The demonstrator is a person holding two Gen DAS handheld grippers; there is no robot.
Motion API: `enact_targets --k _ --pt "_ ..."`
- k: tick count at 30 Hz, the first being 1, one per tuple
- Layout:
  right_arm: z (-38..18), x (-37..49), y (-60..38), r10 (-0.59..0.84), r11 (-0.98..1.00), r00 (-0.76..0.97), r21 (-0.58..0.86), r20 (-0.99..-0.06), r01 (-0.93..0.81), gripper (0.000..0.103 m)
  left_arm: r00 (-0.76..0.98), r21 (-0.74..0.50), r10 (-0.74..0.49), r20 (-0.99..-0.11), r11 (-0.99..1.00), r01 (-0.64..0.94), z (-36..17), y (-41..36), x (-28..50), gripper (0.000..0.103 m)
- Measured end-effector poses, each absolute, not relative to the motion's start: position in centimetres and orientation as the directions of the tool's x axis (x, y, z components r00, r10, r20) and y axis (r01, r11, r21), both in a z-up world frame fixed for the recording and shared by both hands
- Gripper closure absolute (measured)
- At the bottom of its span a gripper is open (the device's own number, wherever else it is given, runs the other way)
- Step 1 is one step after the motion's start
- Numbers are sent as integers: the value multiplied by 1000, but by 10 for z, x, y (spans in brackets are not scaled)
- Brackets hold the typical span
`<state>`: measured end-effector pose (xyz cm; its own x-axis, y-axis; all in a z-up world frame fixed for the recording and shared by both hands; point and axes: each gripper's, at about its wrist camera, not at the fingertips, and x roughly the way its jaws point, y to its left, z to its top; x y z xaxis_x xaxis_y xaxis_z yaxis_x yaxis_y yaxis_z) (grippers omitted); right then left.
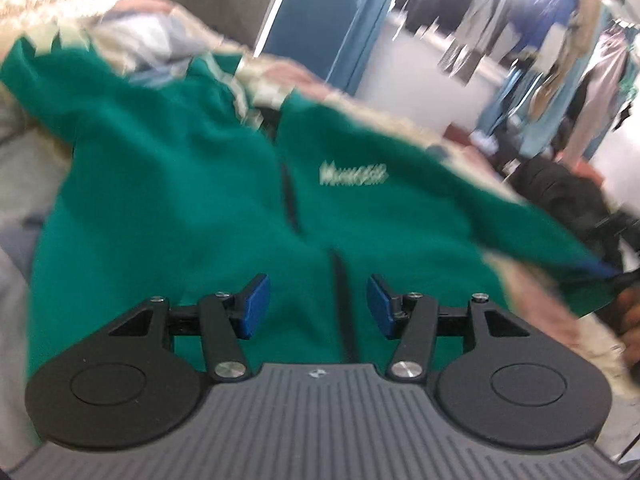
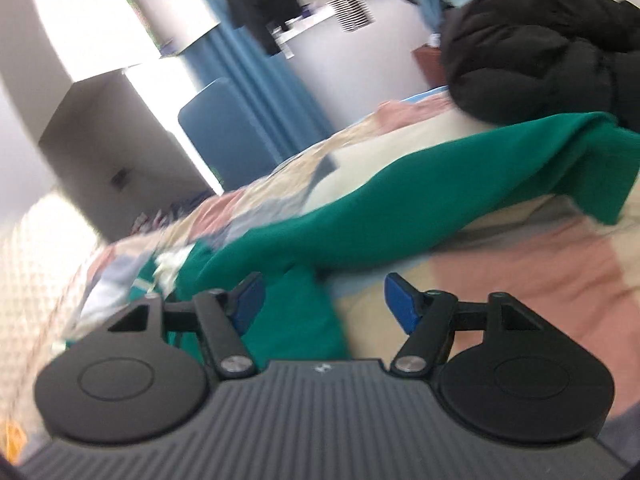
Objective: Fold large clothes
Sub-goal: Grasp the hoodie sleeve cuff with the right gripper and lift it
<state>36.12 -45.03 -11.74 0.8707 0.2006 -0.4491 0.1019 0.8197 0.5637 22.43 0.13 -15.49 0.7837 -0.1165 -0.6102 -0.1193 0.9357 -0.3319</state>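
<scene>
A green jacket (image 1: pixel 208 184) is spread front-up on a patterned quilt (image 2: pixel 520 264), its dark zip running up the middle and a pale logo (image 1: pixel 353 173) seen on the chest to the right of the zip. The left gripper (image 1: pixel 319 306) is held above the jacket's near hem, its jaws open and nothing between the blue pads (image 1: pixel 256 304). In the right wrist view the right gripper (image 2: pixel 324 302) is held low beside the jacket's near edge, jaws likewise apart and empty, with a sleeve (image 2: pixel 460 184) stretched out towards the far right. A black coat (image 2: pixel 540 52) lies bunched at the far right, just beyond the sleeve's end. Hanging clothes (image 1: pixel 560 60) are seen far off, blurred.
</scene>
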Motion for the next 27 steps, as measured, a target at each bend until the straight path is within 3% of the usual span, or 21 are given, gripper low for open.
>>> enact_targets --k 4,8,12,20,22,23,24,25,26,27 --pt "-146 382 -507 145 727 875 650 -461 222 15 701 -256 -84 -709 956 -143 -202 -1 241 44" --pt "-185 411 -551 165 571 878 769 -450 287 14 684 -174 -41 -729 977 -127 -211 -11 247 44" --pt "-206 434 -577 125 507 902 808 -412 299 13 698 -198 -45 -715 970 -140 -210 -9 247 44" --pt "-220 484 -595 43 509 905 789 -423 345 14 727 -264 -43 -685 945 -192 -201 5 245 44" --pt "-218 486 -595 27 498 912 797 -409 342 24 733 -277 -45 -679 940 -199 -198 9 246 44" --pt "-214 486 -595 17 511 915 791 -402 338 39 736 -286 -51 -675 938 -197 -197 11 247 44" --pt "-210 487 -593 6 536 914 772 -406 340 67 741 -296 -57 -669 935 -195 -196 13 247 44" --pt "-205 488 -592 -5 559 910 753 -415 347 81 747 -300 -57 -663 934 -195 -195 15 248 44" --pt "-198 487 -589 -17 580 909 736 -417 349 90 750 -301 -55 -659 934 -195 -194 17 248 44" --pt "-191 487 -589 -24 599 913 725 -408 340 91 752 -301 -55 -656 933 -195 -193 18 249 44"
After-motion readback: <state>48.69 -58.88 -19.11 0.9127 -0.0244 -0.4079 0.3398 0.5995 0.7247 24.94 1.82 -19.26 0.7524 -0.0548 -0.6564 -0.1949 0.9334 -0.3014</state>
